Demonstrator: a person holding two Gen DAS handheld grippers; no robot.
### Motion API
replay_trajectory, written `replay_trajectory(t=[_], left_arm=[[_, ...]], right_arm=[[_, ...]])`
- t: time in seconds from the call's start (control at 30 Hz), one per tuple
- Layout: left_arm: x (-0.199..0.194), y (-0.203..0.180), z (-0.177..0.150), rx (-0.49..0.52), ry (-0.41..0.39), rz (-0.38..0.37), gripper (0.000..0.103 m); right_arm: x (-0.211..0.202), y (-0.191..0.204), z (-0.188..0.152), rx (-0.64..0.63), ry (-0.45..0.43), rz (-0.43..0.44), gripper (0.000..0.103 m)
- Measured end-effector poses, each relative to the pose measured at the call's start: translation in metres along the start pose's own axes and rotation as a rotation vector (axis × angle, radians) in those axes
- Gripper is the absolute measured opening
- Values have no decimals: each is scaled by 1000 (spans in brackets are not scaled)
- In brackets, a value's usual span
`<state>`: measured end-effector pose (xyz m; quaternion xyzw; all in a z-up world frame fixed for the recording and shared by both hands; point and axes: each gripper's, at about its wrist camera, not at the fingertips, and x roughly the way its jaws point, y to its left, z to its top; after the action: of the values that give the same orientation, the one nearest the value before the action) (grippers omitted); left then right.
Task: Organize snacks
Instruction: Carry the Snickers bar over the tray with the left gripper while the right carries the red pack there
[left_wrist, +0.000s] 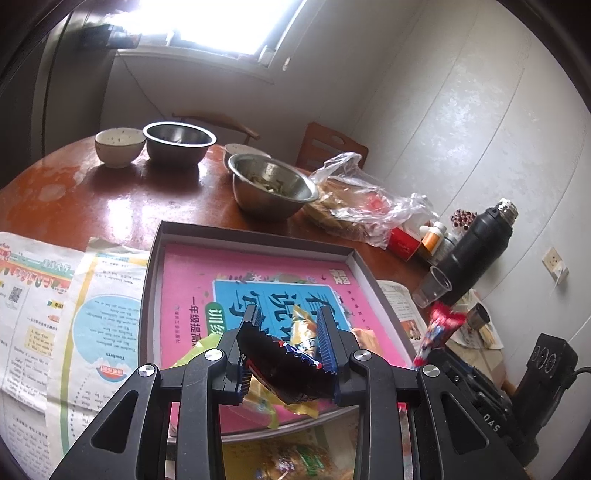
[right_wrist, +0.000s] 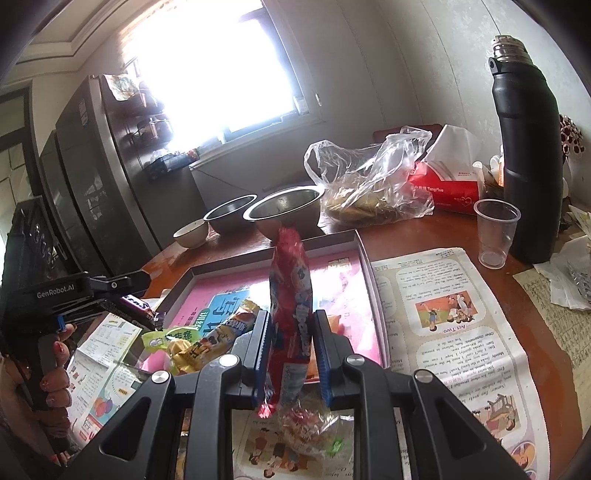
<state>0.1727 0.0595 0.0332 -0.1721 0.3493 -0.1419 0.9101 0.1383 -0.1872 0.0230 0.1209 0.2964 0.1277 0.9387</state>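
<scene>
My left gripper (left_wrist: 286, 325) is shut on a dark blue snack packet (left_wrist: 284, 365) with a zigzag edge, held just above the near end of the shallow grey box (left_wrist: 258, 240) lined with a pink booklet. Yellow and green snack packets (left_wrist: 295, 332) lie in the box under the fingers. My right gripper (right_wrist: 290, 325) is shut on a long red snack packet (right_wrist: 290, 295) that stands upright between the pads, over the near edge of the same box (right_wrist: 365, 258). In the right wrist view the left gripper (right_wrist: 147, 314) shows at the left, a hand (right_wrist: 55, 354) around its handle, beside yellow and green packets (right_wrist: 207, 339).
Two steel bowls (left_wrist: 271, 184) and a ceramic bowl (left_wrist: 119, 146) stand on the round wooden table (left_wrist: 110, 195) behind the box. A plastic bag of food (right_wrist: 369, 184), a red tissue box (right_wrist: 447, 188), a clear cup (right_wrist: 495, 232) and a black flask (right_wrist: 528, 155) sit to the right. Newspaper sheets (right_wrist: 443, 314) flank the box.
</scene>
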Motion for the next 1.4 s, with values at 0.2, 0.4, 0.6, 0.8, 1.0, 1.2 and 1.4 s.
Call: replay_trajectory(t=[0.2,0.4,0.6,0.8,1.0,1.2,1.4], left_arm=[[18,5,-5,-3,39,7,32],[27,5,-8,8,61,12,32],[34,7,-11,14,83,6,32],[36,8,-10,16,82,10,32],[37,10,-10,18,83,17,32],[40,8,-13,29,95,10,32],[42,9,-15,32,101,4,32]], right_arm=[[7,1,3,-7,4,-8,23],[21,0,-2,-1,48,-12,23],[8,-7,-10,37,57,12,32],[-16,-8,-24,95,97,78,37],[-13,16,-49,62,224,102,37],[12,17,-65,136,310,112,37],[22,13,-63,181,287,117,37]])
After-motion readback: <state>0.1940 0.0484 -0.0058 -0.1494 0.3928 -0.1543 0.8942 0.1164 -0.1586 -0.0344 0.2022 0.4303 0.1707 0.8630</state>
